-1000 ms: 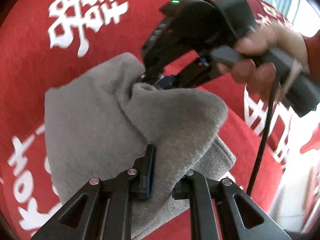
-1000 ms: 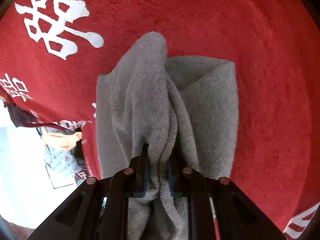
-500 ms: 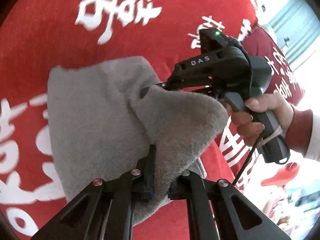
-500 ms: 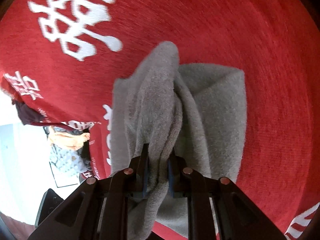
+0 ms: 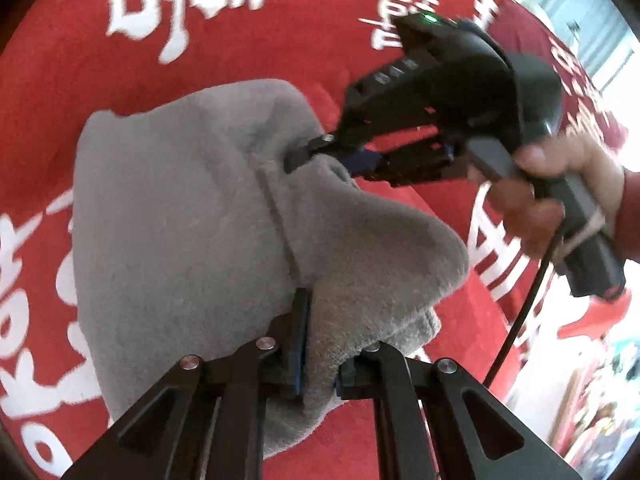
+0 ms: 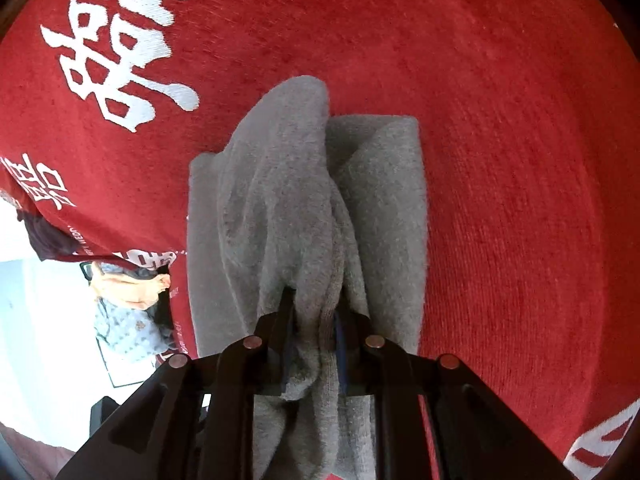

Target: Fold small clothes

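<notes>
Right now I have both the left gripper (image 5: pixel 316 350) and right gripper (image 6: pixel 314 340) pinching the grey garment (image 5: pixel 180 240), left jaws easing apart, its raised fold running between them.

This looks like a lived-in home room rather than a lab or shop. The work surface is a soft red fleece blanket with large white printed characters (image 6: pixel 120 60), spread like bedding. Past its edge lies a pale floor (image 6: pixel 48 320) with a loose heap of orange and blue patterned clothes (image 6: pixel 128 304), and a bright window with a pale curtain (image 5: pixel 592 28)
</notes>
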The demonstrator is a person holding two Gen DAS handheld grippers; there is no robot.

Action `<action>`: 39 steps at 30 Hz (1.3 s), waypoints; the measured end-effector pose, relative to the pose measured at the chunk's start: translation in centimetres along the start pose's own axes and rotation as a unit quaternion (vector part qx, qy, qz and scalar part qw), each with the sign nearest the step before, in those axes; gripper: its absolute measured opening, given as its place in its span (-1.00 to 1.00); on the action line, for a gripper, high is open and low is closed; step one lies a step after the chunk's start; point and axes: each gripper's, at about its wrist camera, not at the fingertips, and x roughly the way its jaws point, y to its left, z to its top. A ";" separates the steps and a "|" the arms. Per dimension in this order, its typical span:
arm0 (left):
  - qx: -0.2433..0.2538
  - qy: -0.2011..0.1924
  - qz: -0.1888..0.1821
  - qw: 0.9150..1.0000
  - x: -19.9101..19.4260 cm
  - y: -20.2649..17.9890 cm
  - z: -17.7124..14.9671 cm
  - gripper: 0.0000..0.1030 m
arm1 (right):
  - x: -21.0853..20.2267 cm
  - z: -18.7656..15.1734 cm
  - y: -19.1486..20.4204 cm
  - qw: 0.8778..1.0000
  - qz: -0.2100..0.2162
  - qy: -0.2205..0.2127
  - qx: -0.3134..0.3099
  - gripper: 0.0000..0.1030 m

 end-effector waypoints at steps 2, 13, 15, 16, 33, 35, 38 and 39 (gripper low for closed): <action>-0.022 0.015 0.003 1.000 -0.4 0.9 0.2 -0.14 | -0.1 0.0 0.4 1.000 -0.004 0.001 0.000 -0.50; -0.094 0.018 0.027 0.995 -4.8 5.7 -1.0 0.35 | 0.1 1.1 3.1 1.000 -0.024 -0.003 -0.015 -0.06; -0.092 0.023 0.032 0.995 -5.0 6.2 -1.5 0.35 | 0.4 1.4 3.1 0.999 -0.031 0.005 -0.010 -0.06; -0.090 0.023 0.031 0.995 -5.2 6.1 -1.6 0.35 | 0.4 1.4 3.1 0.999 -0.032 0.005 -0.008 -0.06; -0.212 0.062 0.015 0.975 -6.2 12.9 -2.3 0.35 | -3.1 -12.1 -1.0 0.995 0.042 0.013 0.089 0.07; -0.230 0.058 0.008 0.972 -6.0 13.7 -2.4 0.35 | -2.3 -13.0 -1.0 0.994 0.053 0.017 0.093 0.07; -0.242 0.055 0.003 0.969 -5.7 14.3 -1.9 0.35 | -1.5 -12.6 -0.7 0.993 0.068 -0.009 0.098 0.07; -0.245 0.054 0.001 0.968 -5.7 14.4 -1.7 0.35 | -1.4 -12.3 -0.6 0.992 0.074 -0.024 0.102 0.07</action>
